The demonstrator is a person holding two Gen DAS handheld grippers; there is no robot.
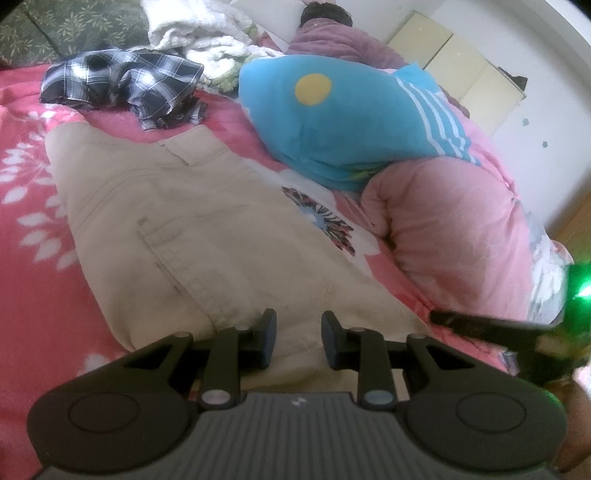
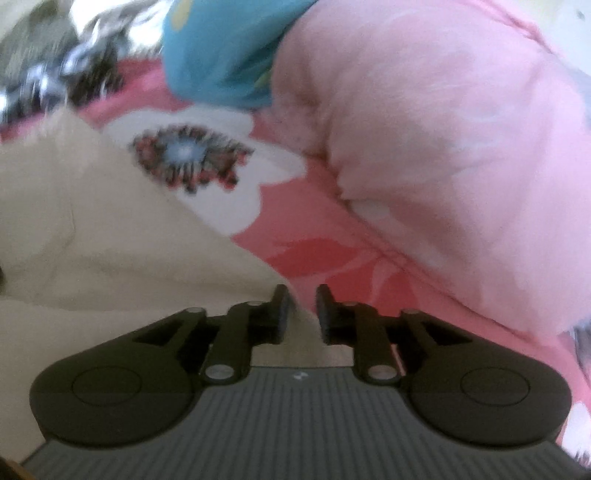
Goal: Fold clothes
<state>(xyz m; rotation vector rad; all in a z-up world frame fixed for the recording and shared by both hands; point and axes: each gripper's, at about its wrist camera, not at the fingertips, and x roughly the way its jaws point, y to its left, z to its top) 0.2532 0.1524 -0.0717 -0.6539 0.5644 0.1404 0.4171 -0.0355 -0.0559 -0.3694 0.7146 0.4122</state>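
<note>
Beige trousers [image 1: 192, 229] lie flat on the pink-red flowered bedsheet [image 1: 29, 258], pocket side up. My left gripper [image 1: 298, 332] hovers over their near end. Its jaws stand a little apart and only the flat cloth shows in the gap. In the right wrist view, which is blurred, my right gripper [image 2: 303, 310] sits at the right edge of the trousers [image 2: 92, 229]. It is narrowly open, with the cloth edge just under its left finger and nothing pinched. A dark finger [image 1: 480, 326] of that gripper shows at the right of the left wrist view.
A crumpled black-and-white plaid shirt [image 1: 122, 85] lies beyond the trousers. A blue pillow [image 1: 340, 122] and a bunched pink quilt [image 1: 443, 236] crowd the right side. White towels [image 1: 192, 33] and a person lying down [image 1: 332, 33] are at the far end. A cream cabinet [image 1: 458, 66] stands against the wall.
</note>
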